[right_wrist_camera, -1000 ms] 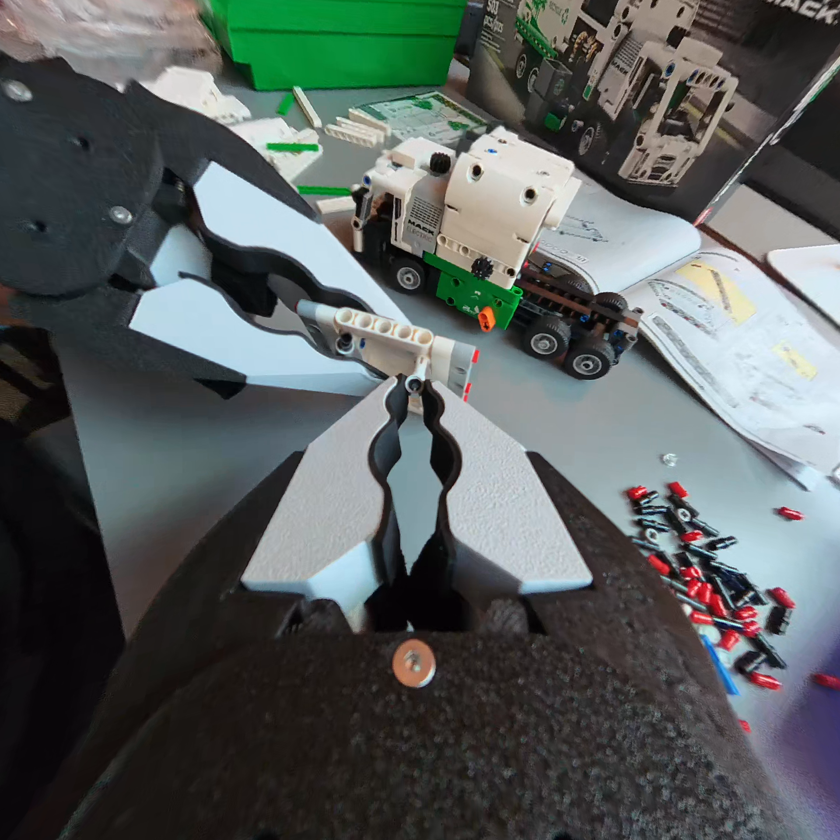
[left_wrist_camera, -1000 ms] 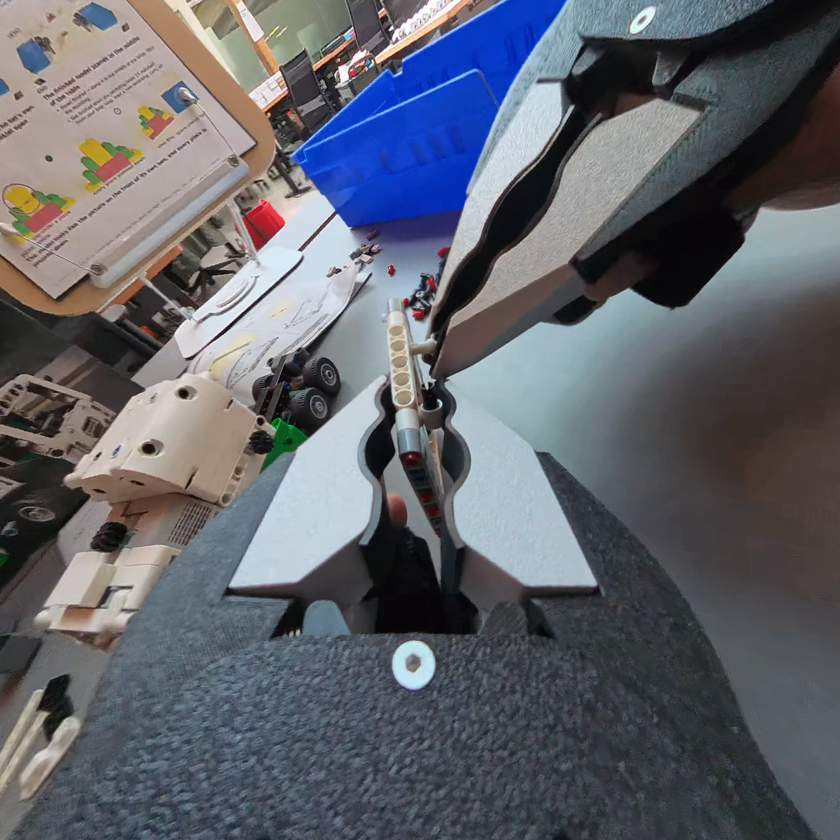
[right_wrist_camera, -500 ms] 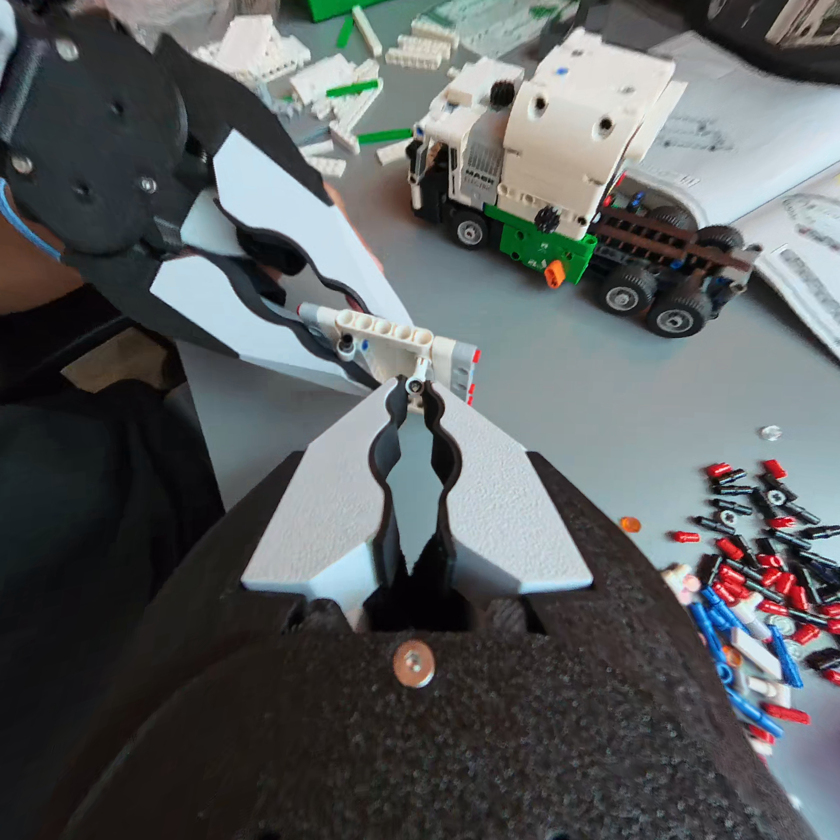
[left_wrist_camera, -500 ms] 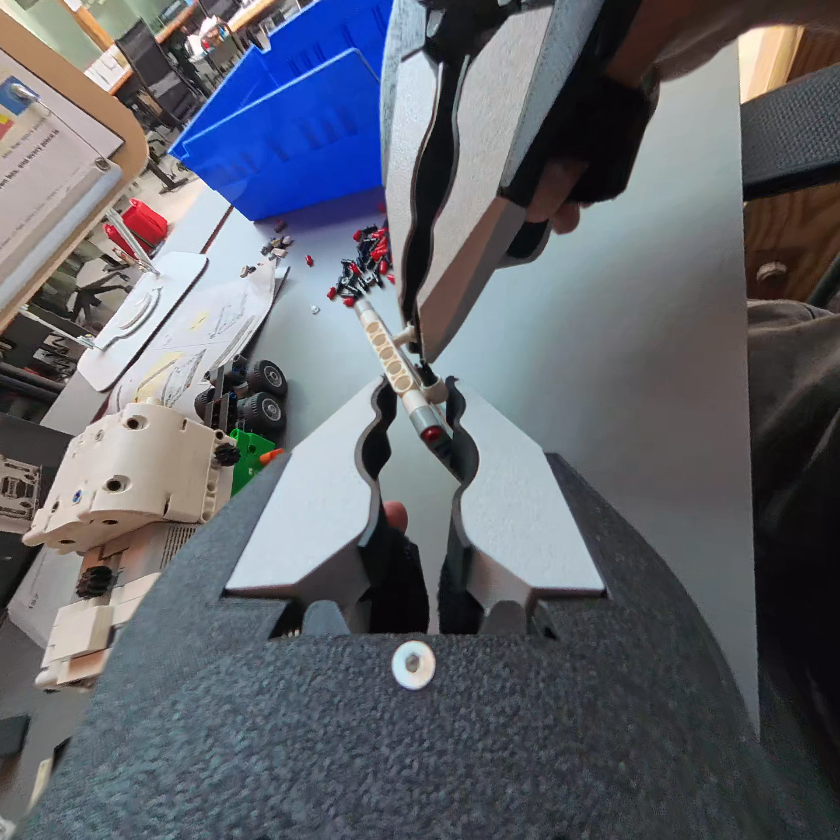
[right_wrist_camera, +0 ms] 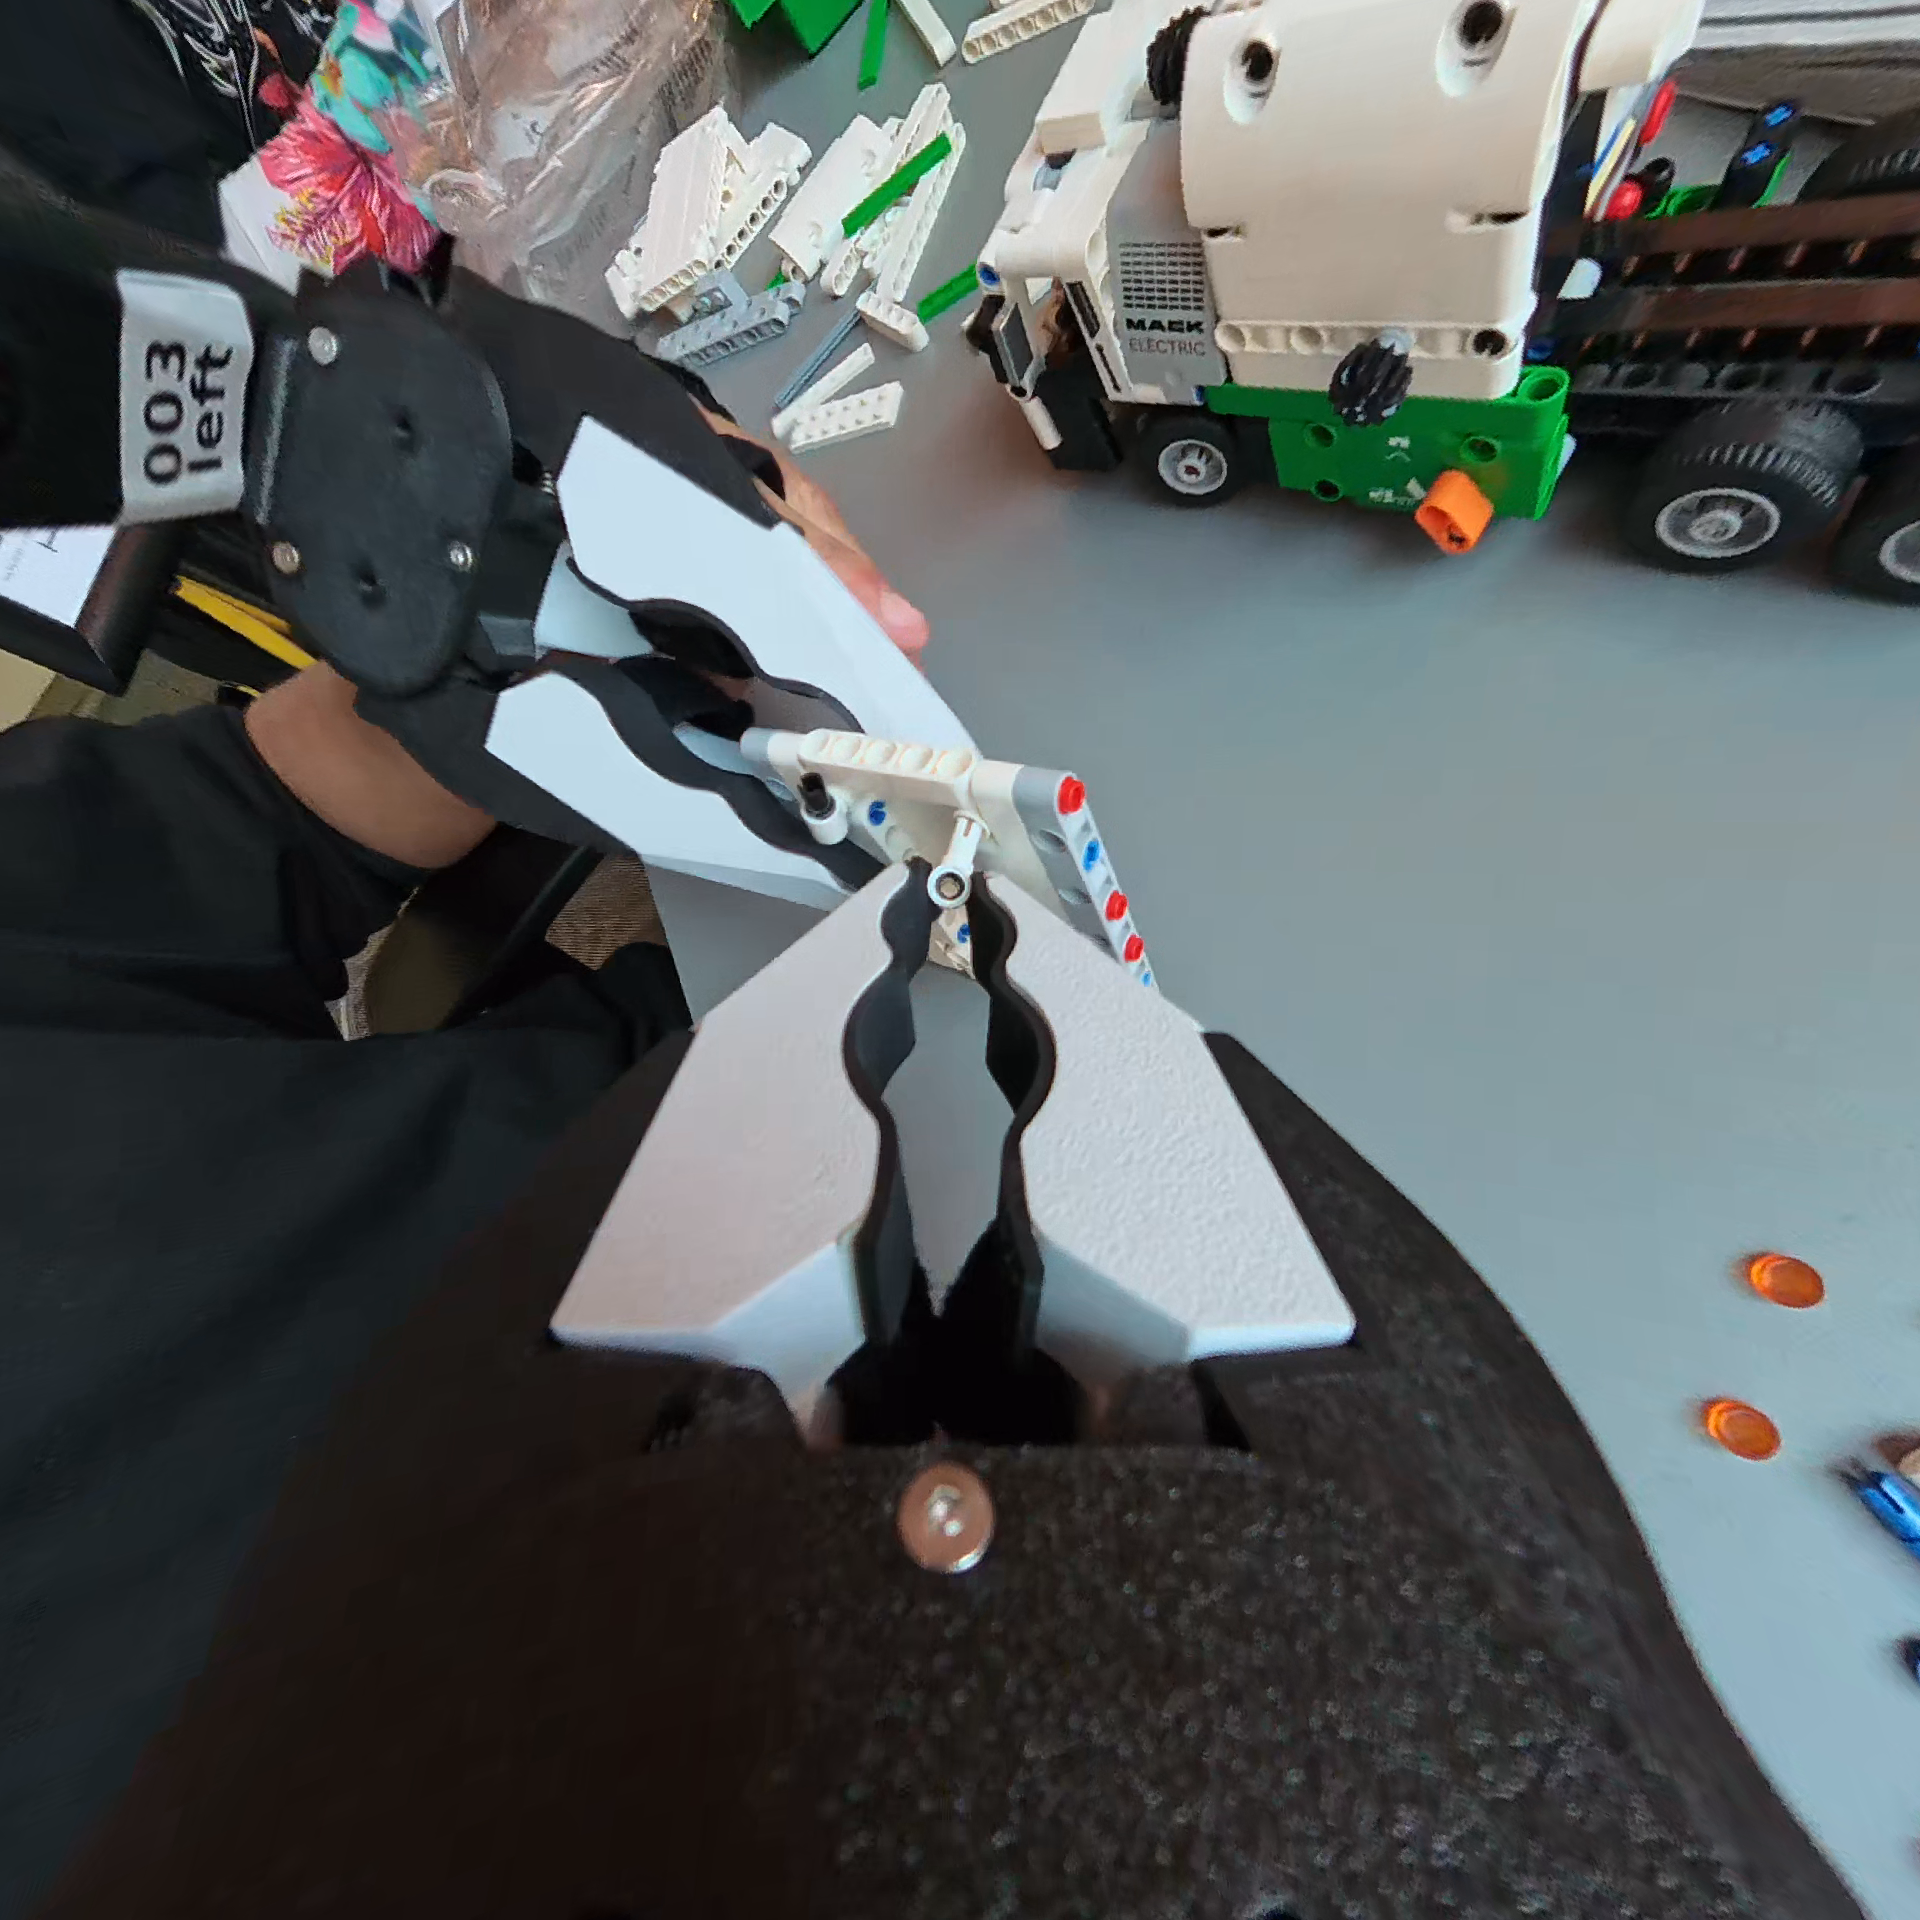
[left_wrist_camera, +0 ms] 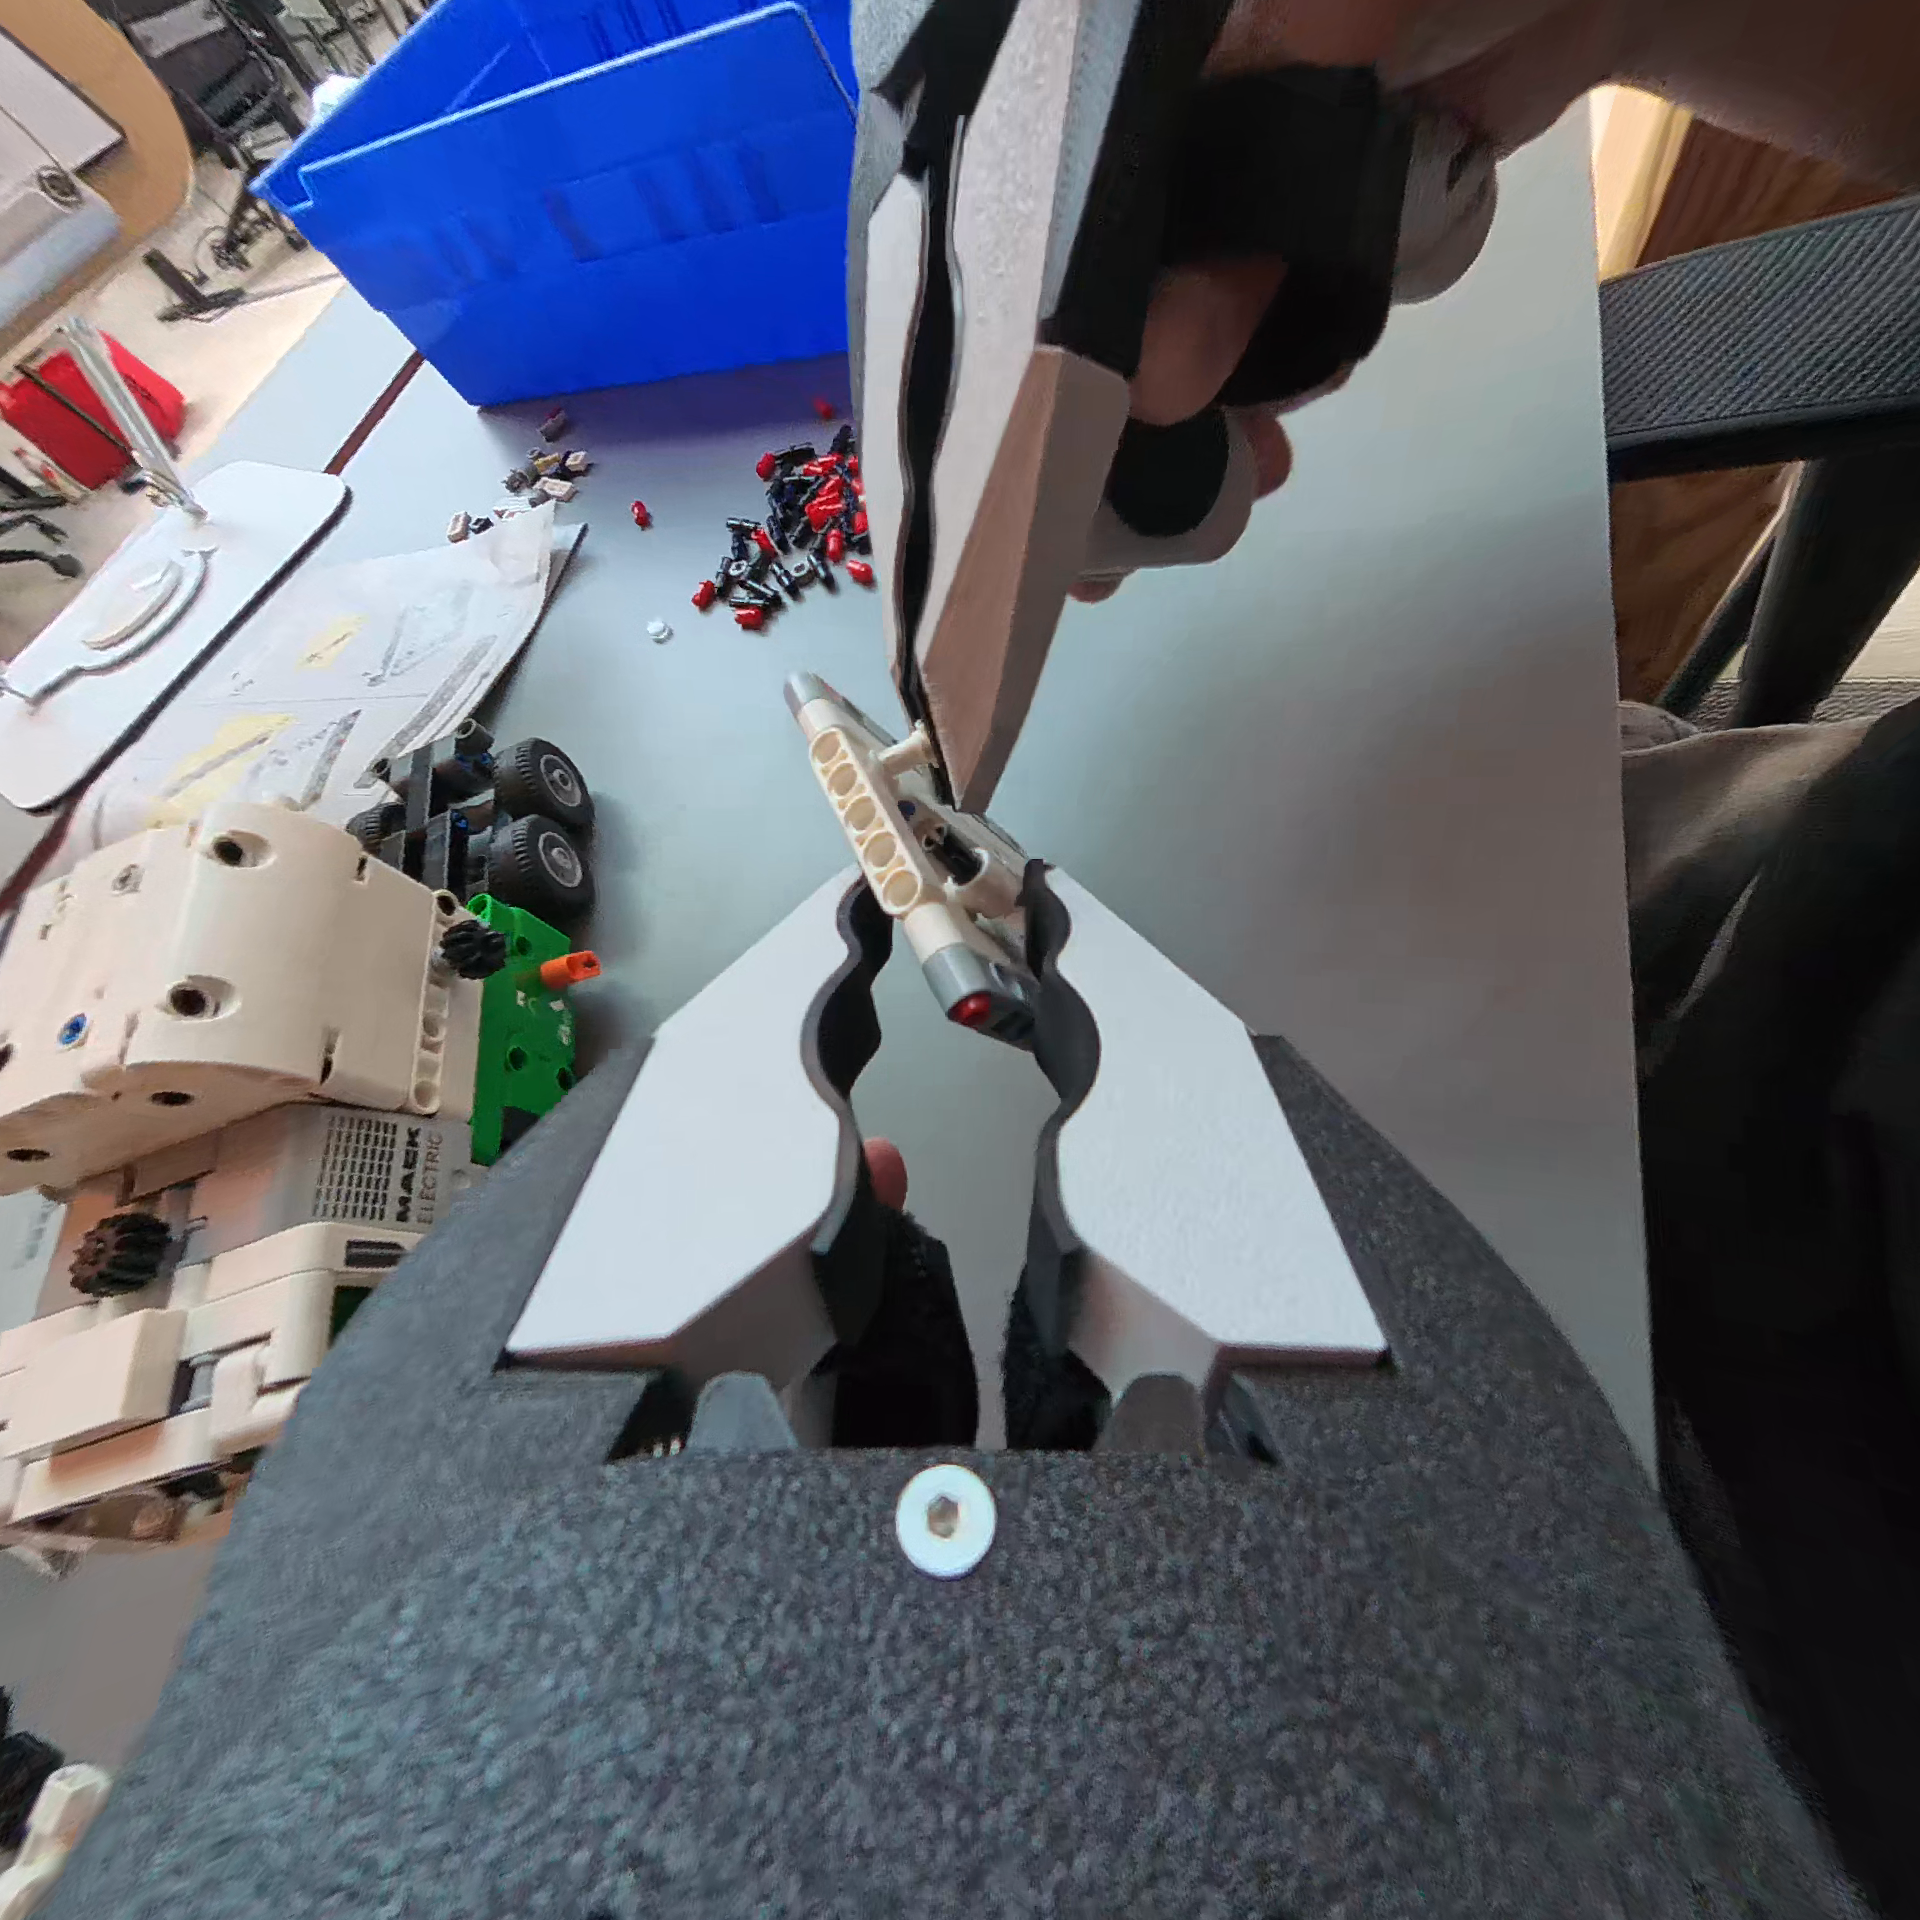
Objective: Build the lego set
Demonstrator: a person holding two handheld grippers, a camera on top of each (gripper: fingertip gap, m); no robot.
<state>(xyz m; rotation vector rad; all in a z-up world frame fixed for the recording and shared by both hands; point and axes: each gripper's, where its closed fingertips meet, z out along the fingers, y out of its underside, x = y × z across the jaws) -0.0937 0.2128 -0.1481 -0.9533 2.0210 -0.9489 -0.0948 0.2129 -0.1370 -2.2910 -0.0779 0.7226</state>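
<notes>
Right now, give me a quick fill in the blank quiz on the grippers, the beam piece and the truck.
1. The left gripper grips the white ___ assembly.
2. The right gripper pinches a small white ___ sticking out of that assembly.
3. The truck has a ___ block behind its front wheel.
4. The bin behind the loose pins is ___.

beam; pin; green; blue

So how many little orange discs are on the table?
2, on the table right of the fingers: the farther disc and the nearer disc. Others may be out of view.
</notes>
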